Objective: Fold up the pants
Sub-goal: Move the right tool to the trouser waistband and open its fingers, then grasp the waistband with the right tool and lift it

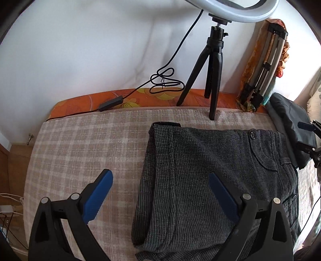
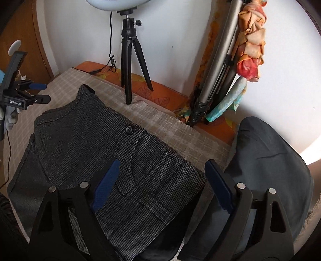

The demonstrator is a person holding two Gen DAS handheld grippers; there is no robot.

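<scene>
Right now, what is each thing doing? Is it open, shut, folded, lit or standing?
Grey checked pants: folded, lying flat on the bed.
Left gripper: open, holding nothing.
Right gripper: open, above the pants, nothing gripped.
Ring light: lit.
Small black tripod: standing, legs spread.
Big silver tripod: folded, leaning in the corner.
Dark garment: folded, beside the pants.

The ring light (image 1: 240, 12) runs off the top edge in both wrist views, only its lower arc showing. The folded grey pants (image 1: 200, 180) pass under the bottom edge, near hem unseen. The dark garment (image 2: 270, 160) beside them is partly blocked by a gripper finger.
</scene>
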